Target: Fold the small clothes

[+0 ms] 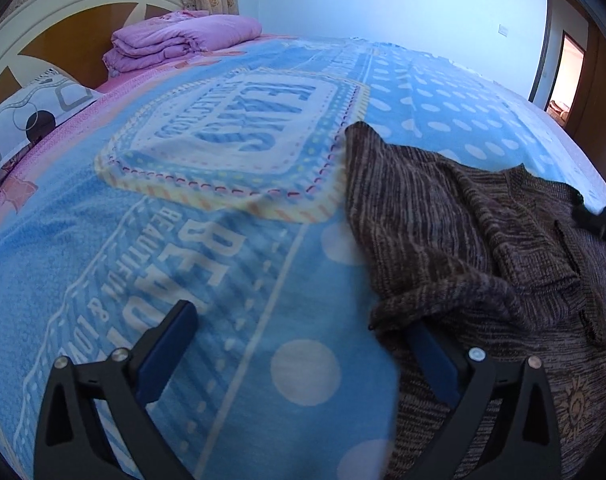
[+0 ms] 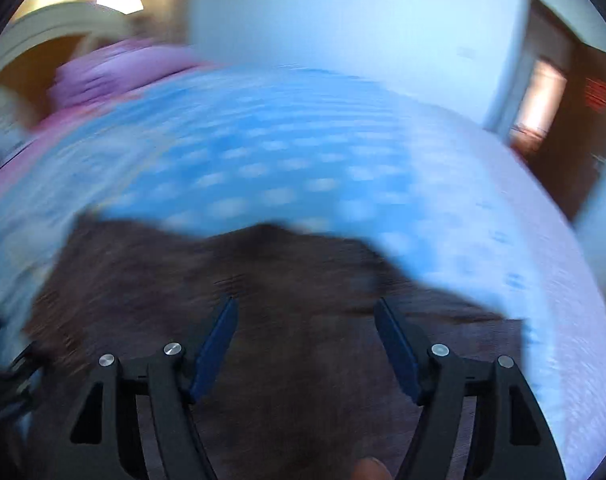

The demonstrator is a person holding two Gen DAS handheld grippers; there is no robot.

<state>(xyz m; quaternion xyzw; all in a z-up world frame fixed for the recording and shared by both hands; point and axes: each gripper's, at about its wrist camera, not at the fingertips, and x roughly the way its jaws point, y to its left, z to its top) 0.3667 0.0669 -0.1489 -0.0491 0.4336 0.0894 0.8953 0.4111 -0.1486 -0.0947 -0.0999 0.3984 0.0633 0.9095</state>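
The brown knit garment (image 1: 483,240) lies crumpled on the bed, filling the right half of your left wrist view, with one corner pointing up toward the middle of the frame and a folded lip at lower centre. In your right wrist view the same garment (image 2: 263,320) is a dark blurred mass across the lower half of the frame.

Your left gripper (image 1: 299,332) sits low over the bed with its fingers spread wide apart and nothing between them. Its right finger (image 1: 431,356) has its tip tucked under the garment's folded lip; its left finger (image 1: 167,344) is over bare blanket, well apart from the cloth.

Your right gripper (image 2: 305,308) is angled down over the garment, fingers apart with brown fabric showing behind the gap; the whole view is smeared, so you cannot tell whether the tips touch the cloth.

The blue dotted blanket (image 1: 183,260) covers the bed around the garment. Farther off, in the upper left of the left wrist frame, lie a folded purple quilt (image 1: 183,40), a patterned pillow (image 1: 27,116) and the white-and-wood headboard (image 1: 63,12).
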